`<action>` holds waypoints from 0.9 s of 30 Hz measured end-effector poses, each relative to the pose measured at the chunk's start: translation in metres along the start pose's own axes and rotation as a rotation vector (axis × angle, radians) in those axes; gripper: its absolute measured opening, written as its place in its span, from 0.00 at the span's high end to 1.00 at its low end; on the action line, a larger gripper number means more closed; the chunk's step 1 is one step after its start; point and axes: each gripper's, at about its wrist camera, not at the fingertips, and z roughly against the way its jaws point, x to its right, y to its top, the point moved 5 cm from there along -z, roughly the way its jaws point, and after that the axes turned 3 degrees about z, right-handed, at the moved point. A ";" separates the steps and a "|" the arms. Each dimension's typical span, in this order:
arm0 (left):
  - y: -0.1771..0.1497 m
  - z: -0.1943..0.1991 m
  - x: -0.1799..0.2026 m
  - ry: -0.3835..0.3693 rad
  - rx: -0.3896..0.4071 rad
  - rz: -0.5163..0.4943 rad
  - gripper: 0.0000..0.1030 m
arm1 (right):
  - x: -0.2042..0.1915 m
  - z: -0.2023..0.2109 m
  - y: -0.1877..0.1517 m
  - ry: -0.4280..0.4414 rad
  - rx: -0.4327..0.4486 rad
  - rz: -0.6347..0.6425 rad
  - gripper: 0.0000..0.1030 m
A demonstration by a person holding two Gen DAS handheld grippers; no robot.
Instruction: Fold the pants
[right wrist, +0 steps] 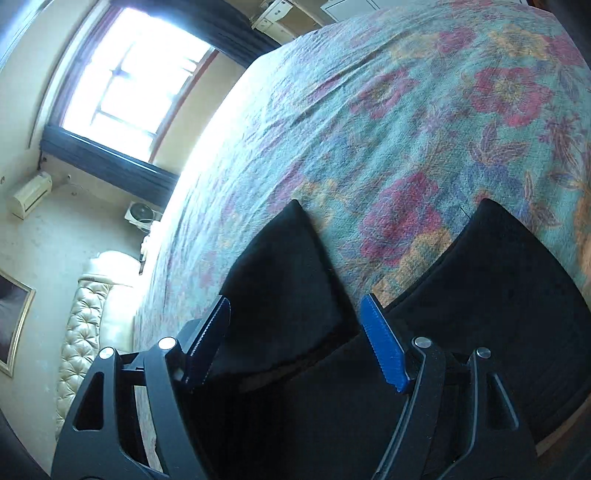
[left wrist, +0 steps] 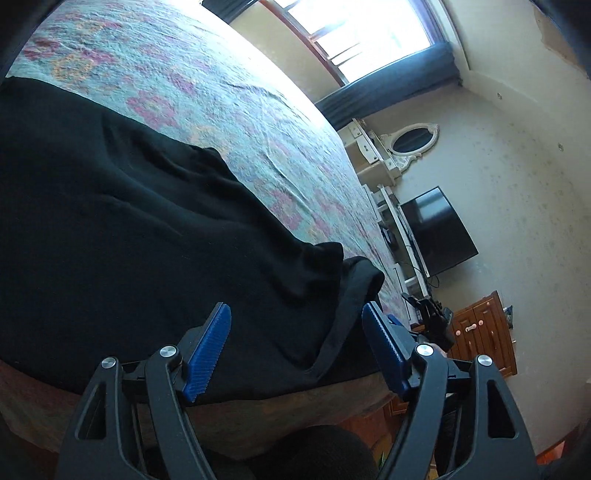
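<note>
Black pants (left wrist: 129,229) lie spread on a floral bedspread (left wrist: 207,96), reaching the bed's near edge. In the left wrist view my left gripper (left wrist: 297,315) stands open above the waist end, its blue pads apart and no cloth pinched between them. The right wrist view shows the two leg ends of the pants (right wrist: 280,280) lying apart in a V on the bedspread (right wrist: 406,122). My right gripper (right wrist: 295,306) hangs open over the left leg end, pads wide apart, gripping nothing.
A bright window (left wrist: 362,33) with a dark curtain is beyond the bed. A wall television (left wrist: 437,230), oval mirror (left wrist: 410,142), white shelves and a wooden cabinet (left wrist: 484,332) stand past the bed's end. A tufted cream headboard (right wrist: 85,332) is at the left in the right wrist view.
</note>
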 end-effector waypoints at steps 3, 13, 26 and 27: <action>-0.021 -0.034 0.028 -0.034 -0.051 -0.025 0.29 | 0.000 -0.020 -0.003 0.007 -0.063 0.038 0.29; -0.060 -0.110 0.068 -0.019 -0.015 0.086 0.29 | 0.003 -0.028 -0.008 0.053 -0.130 0.063 0.85; -0.062 -0.108 0.051 -0.062 0.067 0.503 0.26 | 0.036 -0.011 0.010 0.111 -0.123 0.062 0.88; -0.067 -0.110 0.055 -0.080 0.061 0.536 0.26 | 0.037 -0.010 0.010 0.113 -0.122 0.064 0.88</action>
